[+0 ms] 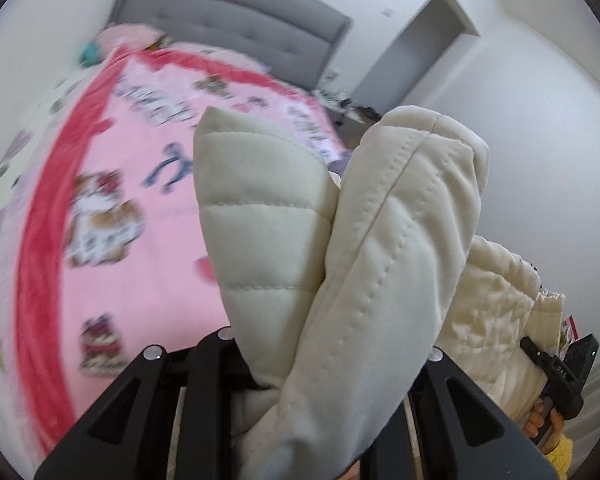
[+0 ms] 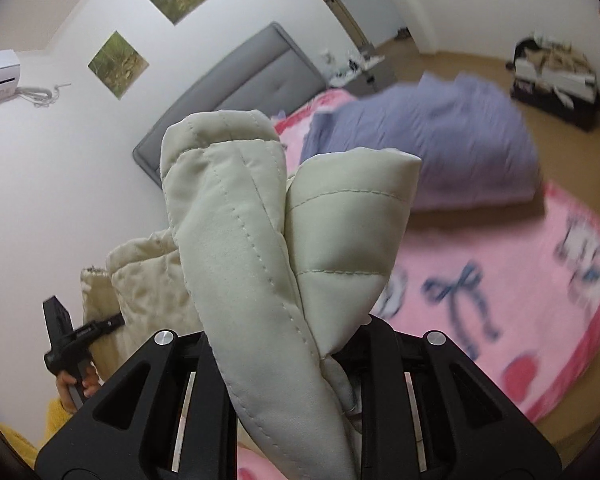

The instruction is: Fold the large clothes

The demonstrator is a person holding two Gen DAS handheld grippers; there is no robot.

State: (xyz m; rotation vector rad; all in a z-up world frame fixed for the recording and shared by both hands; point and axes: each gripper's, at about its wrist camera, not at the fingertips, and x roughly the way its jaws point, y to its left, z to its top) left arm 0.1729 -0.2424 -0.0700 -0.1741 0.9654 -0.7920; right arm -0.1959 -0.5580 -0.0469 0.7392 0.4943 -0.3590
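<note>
1. Clearly, the quilted cream jacket (image 1: pixel 364 240) is off the bed (image 1: pixel 148 264), held up in the air between the two tools, with a padded bunch of it rising in front of each wrist camera and the rest hanging between them.
2. In the left wrist view the left tool (image 1: pixel 300 368) is clamped on a thick double fold of the jacket, the fabric filling the gap between its black fingers.
3. In the right wrist view the right tool (image 2: pixel 300 344) is likewise closed on a padded bunch of the same jacket (image 2: pixel 260 240); each view also shows the other tool off to one side, gripping the garment.
4. The step in hand looks like lifting and spreading the jacket before it is laid down for folding. To do it well, both tools should hold firm and move apart evenly, so the hanging middle pulls flat without twisting.
5. Padding this thick can slip out of a shallow pinch, so a slow, level descent seems wise.
6. Below lies the bed's pink printed blanket with its red border; the bare pink area is the likely landing place.
7. A lilac duvet (image 2: pixel 428 148) is heaped toward the grey headboard (image 2: pixel 244 80), so the jacket should come down away from it.
</note>
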